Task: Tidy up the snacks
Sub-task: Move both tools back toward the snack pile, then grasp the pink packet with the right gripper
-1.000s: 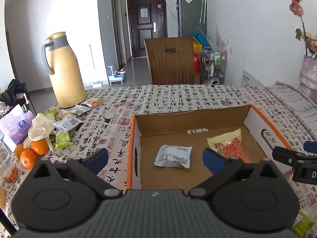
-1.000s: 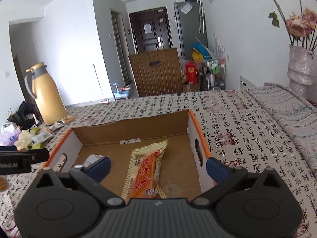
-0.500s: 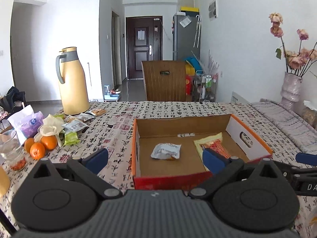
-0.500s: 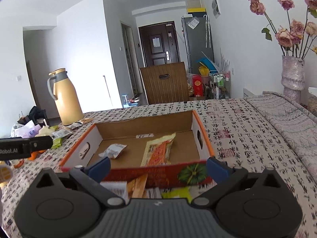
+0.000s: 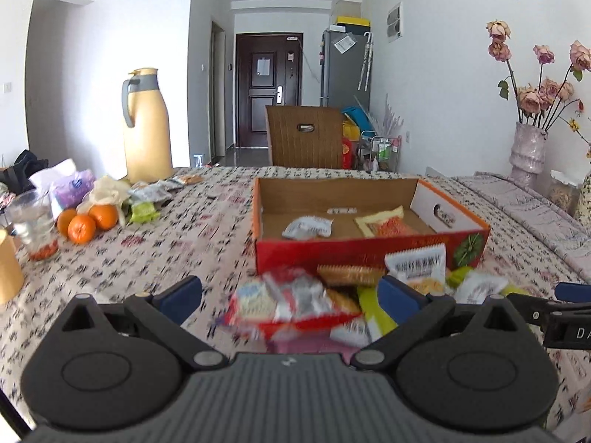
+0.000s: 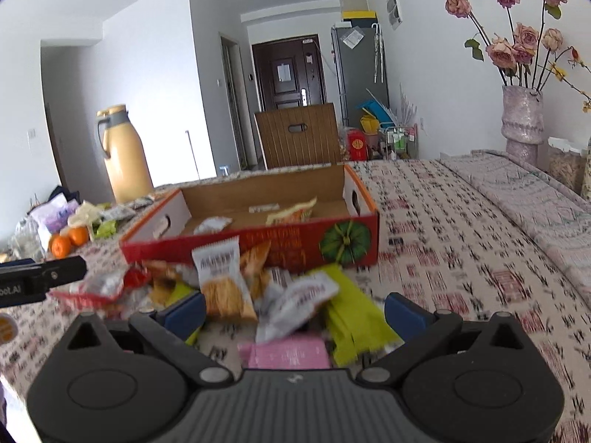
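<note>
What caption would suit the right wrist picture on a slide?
Open right gripper hovers over a loose pile of snack packets in front of the cardboard box, which holds two packets.

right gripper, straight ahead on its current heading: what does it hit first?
Likely the loose snack pile lying between the open right gripper and the box, probably the white packet. Beyond that is the red front wall of the cardboard box. Depth is uncertain through the fisheye.
</note>
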`<action>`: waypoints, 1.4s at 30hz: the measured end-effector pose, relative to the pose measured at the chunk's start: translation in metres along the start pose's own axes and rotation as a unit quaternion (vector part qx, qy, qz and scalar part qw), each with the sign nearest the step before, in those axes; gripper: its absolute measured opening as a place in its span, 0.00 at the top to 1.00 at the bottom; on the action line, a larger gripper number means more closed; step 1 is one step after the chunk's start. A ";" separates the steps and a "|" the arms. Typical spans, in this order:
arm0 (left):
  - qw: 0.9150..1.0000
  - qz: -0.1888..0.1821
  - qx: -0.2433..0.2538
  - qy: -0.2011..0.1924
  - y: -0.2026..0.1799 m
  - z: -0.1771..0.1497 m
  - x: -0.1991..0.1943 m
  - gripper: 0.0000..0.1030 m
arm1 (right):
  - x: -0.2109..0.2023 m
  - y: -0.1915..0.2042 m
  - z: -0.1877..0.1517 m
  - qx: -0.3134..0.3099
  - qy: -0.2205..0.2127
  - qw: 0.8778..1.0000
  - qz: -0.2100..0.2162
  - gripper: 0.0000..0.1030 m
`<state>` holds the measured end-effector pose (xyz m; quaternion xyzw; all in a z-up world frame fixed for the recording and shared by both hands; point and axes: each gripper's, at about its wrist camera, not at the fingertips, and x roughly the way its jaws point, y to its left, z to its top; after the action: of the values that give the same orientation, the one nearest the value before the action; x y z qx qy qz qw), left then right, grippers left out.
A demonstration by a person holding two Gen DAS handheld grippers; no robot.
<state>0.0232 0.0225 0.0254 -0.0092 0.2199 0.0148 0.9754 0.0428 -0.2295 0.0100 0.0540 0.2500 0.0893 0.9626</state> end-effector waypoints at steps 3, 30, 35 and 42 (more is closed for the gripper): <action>1.000 -0.004 -0.005 0.008 0.003 -0.009 -0.004 0.00 | 0.000 -0.001 -0.010 0.001 0.013 1.000 0.002 0.00; 0.999 -0.010 -0.004 0.037 0.001 -0.028 -0.005 0.00 | 0.046 0.013 -0.040 -0.029 0.074 0.997 -0.013 0.24; 0.999 -0.009 -0.005 0.039 0.002 -0.029 -0.005 0.00 | 0.049 0.019 -0.047 -0.061 0.055 0.996 -0.022 0.24; 0.999 -0.007 -0.007 0.043 0.003 -0.030 -0.006 0.00 | 0.045 0.017 -0.046 -0.057 0.049 0.997 -0.017 0.41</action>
<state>0.0052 0.0244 0.0005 -0.0177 0.2611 0.0090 0.9651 0.0564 -0.2006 -0.0490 -0.0097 0.2922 0.0892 0.9521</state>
